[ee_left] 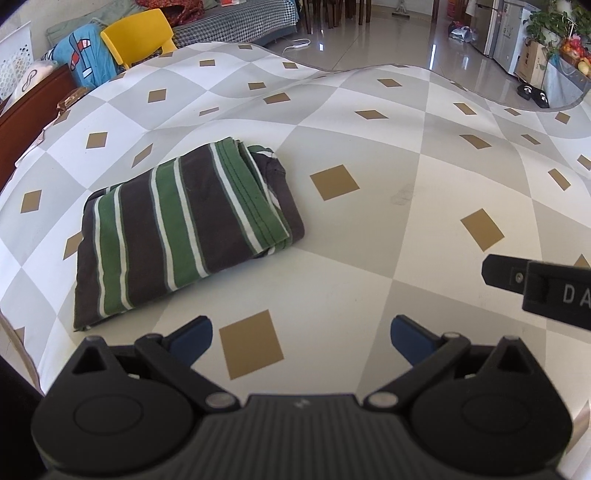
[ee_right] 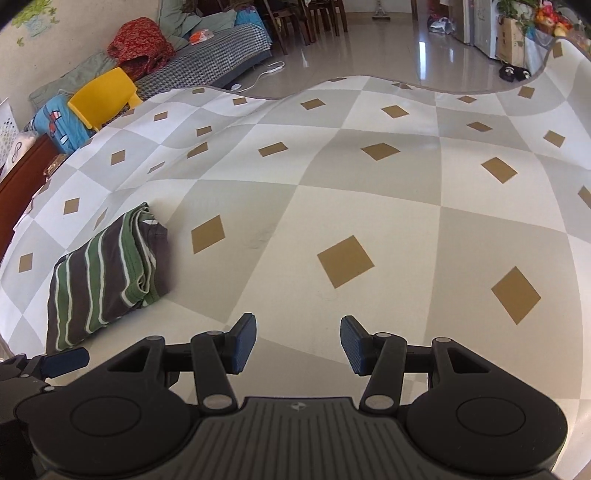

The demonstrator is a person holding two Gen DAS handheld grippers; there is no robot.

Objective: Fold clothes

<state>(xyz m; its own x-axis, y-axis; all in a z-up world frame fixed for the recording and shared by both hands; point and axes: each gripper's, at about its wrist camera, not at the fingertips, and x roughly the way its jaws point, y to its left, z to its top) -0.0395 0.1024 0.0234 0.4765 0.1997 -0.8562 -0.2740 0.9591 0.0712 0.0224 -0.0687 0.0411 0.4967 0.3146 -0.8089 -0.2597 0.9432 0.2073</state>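
A folded garment (ee_left: 184,229) with brown, green and white stripes lies in a compact rectangle on the checked table cover (ee_left: 406,229). It also shows at the left in the right wrist view as the folded garment (ee_right: 107,277). My left gripper (ee_left: 301,341) is open, with nothing between its blue pads, just right of and nearer than the garment. My right gripper (ee_right: 298,343) is open and empty too, well to the right of the garment. Part of the right gripper (ee_left: 539,288) pokes in at the right edge. A left finger (ee_right: 64,360) shows at the lower left.
The grey and white cover with tan diamonds (ee_right: 345,260) ends in a wavy far edge (ee_right: 388,79). Beyond it are a yellow chair (ee_left: 138,35), a blue cloth (ee_left: 86,55), a sofa with red clothing (ee_right: 142,42), a brown cabinet (ee_left: 26,122) at the left, and shiny floor (ee_left: 388,40).
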